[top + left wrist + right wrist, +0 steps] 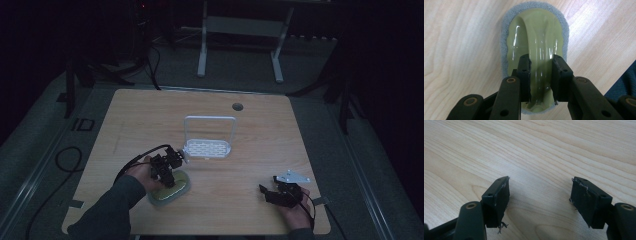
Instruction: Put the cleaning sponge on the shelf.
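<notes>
Gripping the sponge scrubber (535, 50) by its stiff, slick handle, the left gripper (541, 78) jaws pinch it; right gripper (540, 197) jaws gape wide.

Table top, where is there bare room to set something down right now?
Bare wood runs along the far edge of the table behind the white rack, and down the right side above the right gripper. The near left is crowded: the left gripper grips the green sponge there.
</notes>
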`<action>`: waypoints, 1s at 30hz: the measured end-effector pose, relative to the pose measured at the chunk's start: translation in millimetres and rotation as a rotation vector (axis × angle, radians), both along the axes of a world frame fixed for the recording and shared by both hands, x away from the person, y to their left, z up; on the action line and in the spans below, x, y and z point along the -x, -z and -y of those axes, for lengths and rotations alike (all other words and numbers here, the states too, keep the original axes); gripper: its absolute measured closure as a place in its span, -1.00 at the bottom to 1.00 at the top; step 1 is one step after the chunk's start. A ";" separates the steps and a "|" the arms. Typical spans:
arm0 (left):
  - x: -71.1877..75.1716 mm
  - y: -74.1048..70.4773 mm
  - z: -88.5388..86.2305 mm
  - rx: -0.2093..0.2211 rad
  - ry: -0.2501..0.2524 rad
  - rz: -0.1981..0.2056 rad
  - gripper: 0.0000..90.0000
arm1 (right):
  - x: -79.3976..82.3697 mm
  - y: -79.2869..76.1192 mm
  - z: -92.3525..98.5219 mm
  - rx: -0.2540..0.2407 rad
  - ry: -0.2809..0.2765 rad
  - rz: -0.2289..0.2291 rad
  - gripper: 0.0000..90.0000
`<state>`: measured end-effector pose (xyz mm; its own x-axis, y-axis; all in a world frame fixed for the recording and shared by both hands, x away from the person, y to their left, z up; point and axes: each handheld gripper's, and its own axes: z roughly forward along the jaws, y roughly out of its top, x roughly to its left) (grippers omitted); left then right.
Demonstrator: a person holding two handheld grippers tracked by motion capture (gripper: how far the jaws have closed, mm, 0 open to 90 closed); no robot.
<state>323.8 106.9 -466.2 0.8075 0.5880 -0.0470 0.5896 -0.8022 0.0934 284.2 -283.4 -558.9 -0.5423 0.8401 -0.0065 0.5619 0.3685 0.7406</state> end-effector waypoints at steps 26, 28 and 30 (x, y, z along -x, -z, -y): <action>-15.9 -23.5 0.2 0.096 0.047 0.097 0.60 | -0.2 0.0 0.1 0.001 -0.001 0.002 -0.32; -17.2 -25.2 0.7 0.098 0.056 0.099 0.60 | -0.1 0.0 0.1 0.001 -0.001 0.002 -0.32; -18.4 -27.1 1.3 0.097 0.063 0.104 0.59 | 0.0 0.0 0.0 0.000 0.000 0.001 -0.31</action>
